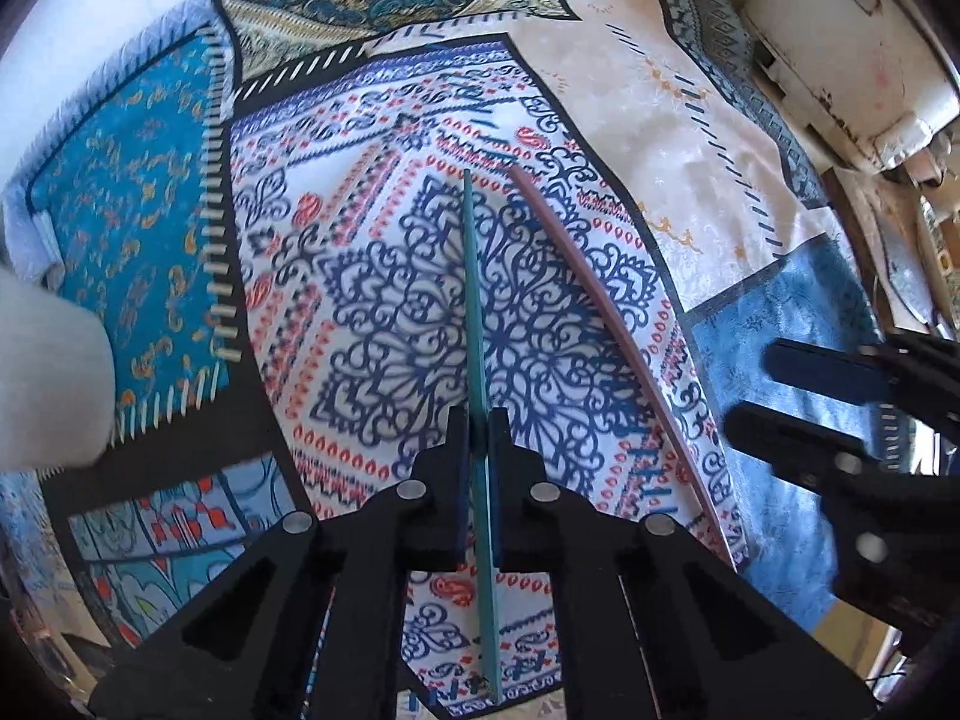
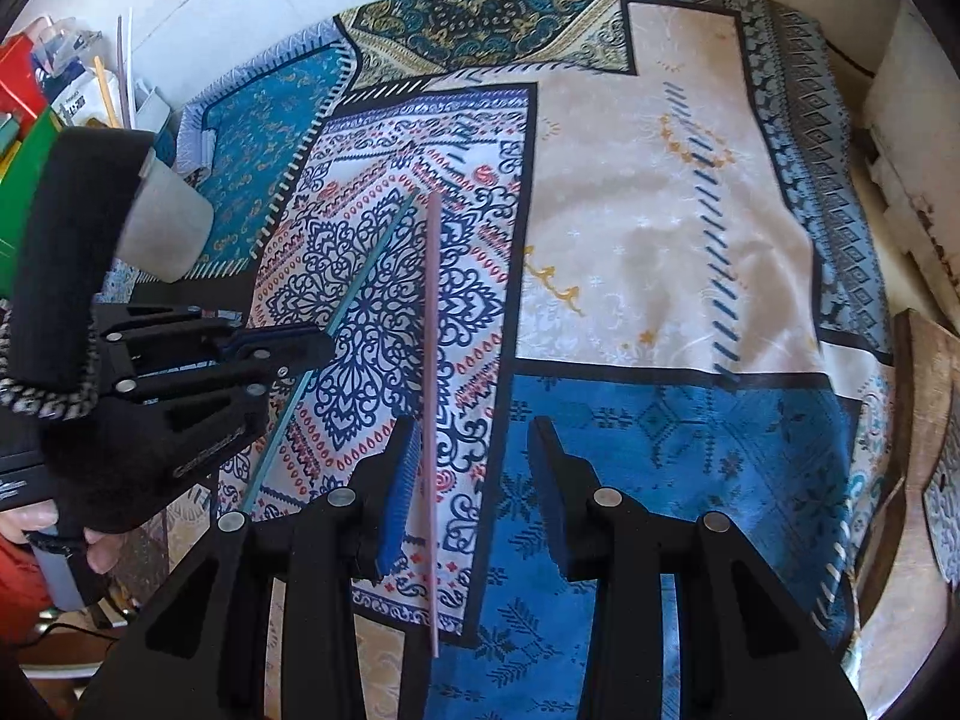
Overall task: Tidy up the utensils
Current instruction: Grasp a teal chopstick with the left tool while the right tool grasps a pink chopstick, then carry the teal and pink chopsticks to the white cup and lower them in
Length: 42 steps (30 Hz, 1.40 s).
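Teal stick (image 1: 478,324) is clamped between the left gripper (image 1: 478,420) fingers, running up the frame centre over the white-and-navy patterned panel of the tablecloth (image 1: 678,138). Pink stick (image 1: 624,324) sits just right of it, tips close at upper centre, spreading apart toward the bottom; can't tell whether it lies on the cloth or is lifted.

Around: a white cup-like object (image 1: 54,372) at the left edge, white boxy casing (image 1: 840,48) upper right. Nothing lies across the sticks.

The right wrist view shows what the left one hides: clutter of red and green boxes (image 2: 24,138) in the upper left, a grey-white cup (image 2: 165,228) behind the left gripper (image 2: 282,354), which comes in from the left edge, closed on the teal stick (image 2: 336,324). The pink stick (image 2: 433,396) runs close alongside the right gripper's (image 2: 474,462) left finger; contact unclear. Right jaws spread wide, nothing between them.

In the left view, the right gripper (image 1: 780,396) enters from the right edge over the blue panel, fingers parted, pointing left.
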Tool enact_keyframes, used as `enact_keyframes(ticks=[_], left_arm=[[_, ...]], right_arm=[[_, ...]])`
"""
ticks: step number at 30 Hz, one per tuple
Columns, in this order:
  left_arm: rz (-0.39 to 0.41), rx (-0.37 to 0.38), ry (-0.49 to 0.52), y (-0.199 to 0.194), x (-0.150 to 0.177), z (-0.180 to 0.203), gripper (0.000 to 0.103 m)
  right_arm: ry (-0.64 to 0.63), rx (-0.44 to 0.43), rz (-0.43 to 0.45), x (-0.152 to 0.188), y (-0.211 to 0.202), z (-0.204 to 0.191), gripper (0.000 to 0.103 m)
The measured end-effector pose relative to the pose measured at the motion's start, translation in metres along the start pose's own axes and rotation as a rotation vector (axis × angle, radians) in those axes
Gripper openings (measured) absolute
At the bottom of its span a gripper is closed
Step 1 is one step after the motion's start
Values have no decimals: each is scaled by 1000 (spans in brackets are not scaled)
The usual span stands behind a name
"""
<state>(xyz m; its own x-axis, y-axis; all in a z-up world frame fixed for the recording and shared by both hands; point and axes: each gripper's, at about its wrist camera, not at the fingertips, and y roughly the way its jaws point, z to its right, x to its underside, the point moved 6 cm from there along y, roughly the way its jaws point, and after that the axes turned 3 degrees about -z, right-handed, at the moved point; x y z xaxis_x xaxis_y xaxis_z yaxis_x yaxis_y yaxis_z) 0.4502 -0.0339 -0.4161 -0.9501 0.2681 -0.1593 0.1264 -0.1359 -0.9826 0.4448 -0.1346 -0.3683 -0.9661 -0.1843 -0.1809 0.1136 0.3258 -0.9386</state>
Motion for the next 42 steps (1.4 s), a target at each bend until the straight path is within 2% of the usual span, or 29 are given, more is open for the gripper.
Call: enact_keyframes(ticks=[6,12,14,15,20,28,42], left_arm=[[50,6,-42,-17,16,-17,3],[119,-3,-63,-45,25,-27,3],[137,3,-77,-52,28,-29,3],[143,7,-84,-54,27,-28,3],[177,13,-114,-68,29,-32,3],[241,19,-138,-89,29,-38,3],[441,14,-140,-171,28,-47,2]], right_arm=[[-34,-4,-56,-9,23,-14,33],[-40,58,-81,-17,35,-24,21],[-44,82,-71,-20,37,-27,15],[-42,93,-67,-21,38,-26,9],[-27,63,-62,-25,39,-29,6],[-23,36,44,-31,-1,-37,6],[-54,16,260,-65,-70,-74,6]])
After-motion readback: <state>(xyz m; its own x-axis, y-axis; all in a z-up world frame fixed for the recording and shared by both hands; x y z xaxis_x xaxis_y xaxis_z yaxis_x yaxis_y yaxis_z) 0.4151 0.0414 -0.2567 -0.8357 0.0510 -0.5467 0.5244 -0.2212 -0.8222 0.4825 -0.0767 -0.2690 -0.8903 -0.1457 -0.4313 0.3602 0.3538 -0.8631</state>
